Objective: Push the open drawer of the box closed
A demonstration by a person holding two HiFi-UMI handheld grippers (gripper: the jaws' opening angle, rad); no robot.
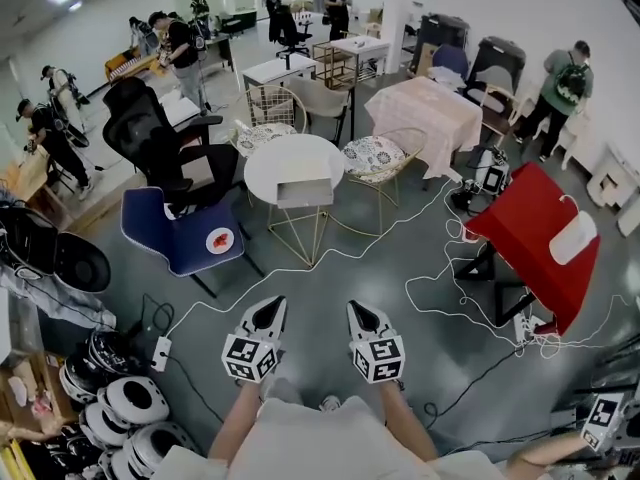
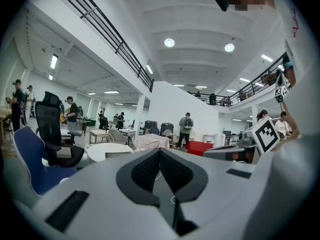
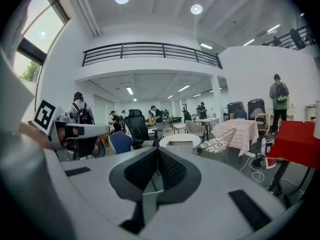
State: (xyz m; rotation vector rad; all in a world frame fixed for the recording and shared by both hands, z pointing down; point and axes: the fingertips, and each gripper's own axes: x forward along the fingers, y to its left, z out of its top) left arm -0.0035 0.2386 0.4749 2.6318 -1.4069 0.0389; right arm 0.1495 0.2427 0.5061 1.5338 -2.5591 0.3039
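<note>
The grey box (image 1: 305, 192) sits on the near side of a small round white table (image 1: 270, 163) across the floor from me, its drawer side facing me. It is too small to make out how far the drawer stands out. The same box (image 3: 181, 145) shows in the right gripper view, and in the left gripper view the box (image 2: 118, 153) is a sliver on the table. My left gripper (image 1: 272, 306) and right gripper (image 1: 358, 308) are held side by side near my body, well short of the table. Both are shut and empty, their dark pads meeting at the tips (image 2: 160, 153) (image 3: 157, 151).
A blue chair (image 1: 185, 233) stands left of the table, a wire chair with a patterned cushion (image 1: 375, 156) to its right. White cables (image 1: 450, 288) trail over the grey floor. A red table (image 1: 535, 233) is at the right, helmets (image 1: 130, 408) at lower left. Several people stand farther back.
</note>
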